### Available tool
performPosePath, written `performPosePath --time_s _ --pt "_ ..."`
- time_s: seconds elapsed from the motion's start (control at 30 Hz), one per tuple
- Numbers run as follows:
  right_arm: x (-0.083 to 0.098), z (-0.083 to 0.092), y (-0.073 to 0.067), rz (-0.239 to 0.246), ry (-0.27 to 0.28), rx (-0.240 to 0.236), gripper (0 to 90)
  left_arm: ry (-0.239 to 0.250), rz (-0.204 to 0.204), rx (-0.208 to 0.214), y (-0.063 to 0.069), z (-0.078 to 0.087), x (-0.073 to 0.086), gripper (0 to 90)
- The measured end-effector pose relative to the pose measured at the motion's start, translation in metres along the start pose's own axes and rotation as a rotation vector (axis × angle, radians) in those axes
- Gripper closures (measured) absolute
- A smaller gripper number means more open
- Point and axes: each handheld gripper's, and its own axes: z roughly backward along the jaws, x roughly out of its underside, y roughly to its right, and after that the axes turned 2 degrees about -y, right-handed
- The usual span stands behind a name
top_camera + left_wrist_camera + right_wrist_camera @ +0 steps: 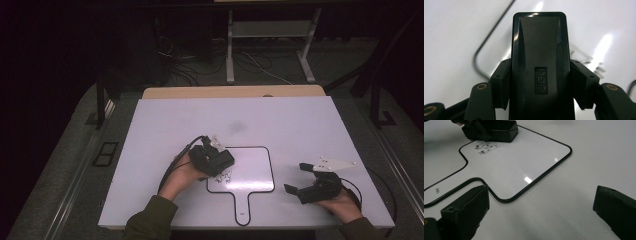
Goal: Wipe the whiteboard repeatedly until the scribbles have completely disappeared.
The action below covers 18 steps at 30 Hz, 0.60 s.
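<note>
A small paddle-shaped whiteboard with a black rim lies flat on the white table, its handle toward the person. Dark scribbles mark its left part, also seen as scribbles in the right gripper view. My left gripper hovers over that corner, shut on a black block eraser with an embossed logo; both pads press its sides. The eraser rests low at the board, right by the marks. My right gripper stands open to the right of the board, nothing between its jaws.
The white table top stretches wide behind and beside the board. A wooden edge runs along its far side. Beyond it stand a metal frame's legs and cables on a dark floor.
</note>
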Motion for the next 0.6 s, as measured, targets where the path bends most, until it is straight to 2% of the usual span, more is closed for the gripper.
performPosePath --time_s 0.2,0.27,0.3,0.5,0.57,0.6 --pt "0.000 0.000 0.000 0.000 -0.001 0.000 0.0 0.001 -0.060 0.043 0.023 -0.006 -0.011 39.5" --pt "0.000 0.000 0.000 0.002 0.001 0.001 0.0 0.001 -0.070 0.047 0.026 -0.006 -0.011 39.6" --pt "0.000 0.000 0.000 0.002 0.002 0.001 0.0 0.003 -0.064 0.054 0.024 -0.005 -0.011 39.6" --pt "0.000 0.001 0.000 0.000 0.003 0.002 0.0 -0.002 -0.014 0.004 0.007 -0.002 -0.003 39.6" --pt "0.000 0.001 0.000 0.000 0.003 0.003 0.0 0.003 -0.001 0.003 0.005 -0.001 -0.001 39.6" --pt "0.000 0.001 0.000 0.000 0.003 0.003 0.0 0.000 -0.007 0.001 0.005 -0.001 -0.001 39.6"
